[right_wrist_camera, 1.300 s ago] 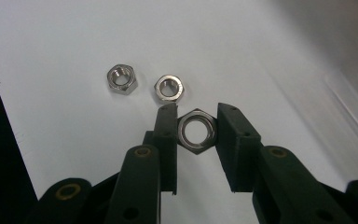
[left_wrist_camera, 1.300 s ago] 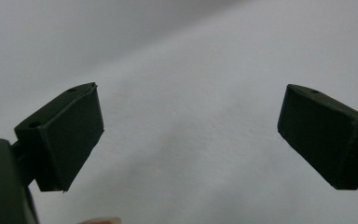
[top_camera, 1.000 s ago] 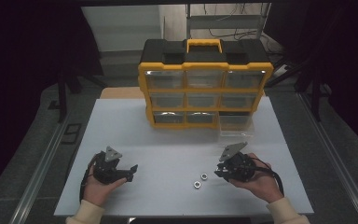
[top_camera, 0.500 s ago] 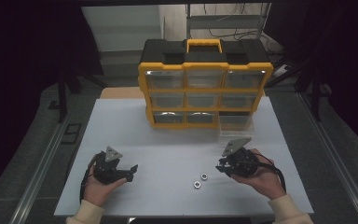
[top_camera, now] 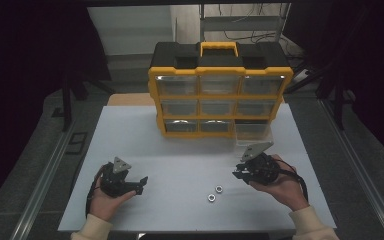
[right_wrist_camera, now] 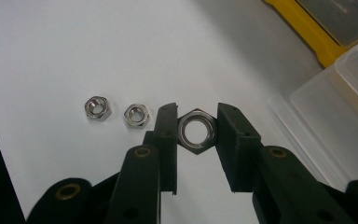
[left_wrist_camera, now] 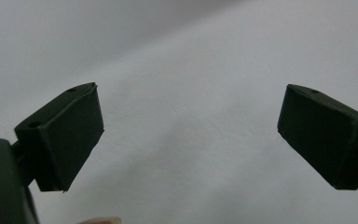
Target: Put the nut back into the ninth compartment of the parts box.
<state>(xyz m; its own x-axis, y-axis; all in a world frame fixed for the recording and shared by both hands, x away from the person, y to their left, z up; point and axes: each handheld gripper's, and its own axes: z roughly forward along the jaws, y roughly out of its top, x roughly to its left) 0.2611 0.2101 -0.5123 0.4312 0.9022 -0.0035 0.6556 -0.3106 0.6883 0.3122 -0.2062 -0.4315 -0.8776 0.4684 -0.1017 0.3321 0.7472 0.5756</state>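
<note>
Nut [right_wrist_camera: 195, 131] sits pinched between the two jaws of the right tool [right_wrist_camera: 196, 128], low in the middle of the right gripper view, lifted off the white tabletop [right_wrist_camera: 51, 56]. Two more nuts [right_wrist_camera: 116, 111] lie side by side at centre left of that frame. A clear drawer [right_wrist_camera: 340, 102] stands pulled out at the right edge, in front of the yellow organizer [top_camera: 220, 97]. The left tool [left_wrist_camera: 189, 133] is released, jaws wide over bare tabletop. The grip is on the nut's flat sides only, so I judge a tilt or knock against the drawer rim could let it slip, drop and roll away.
</note>
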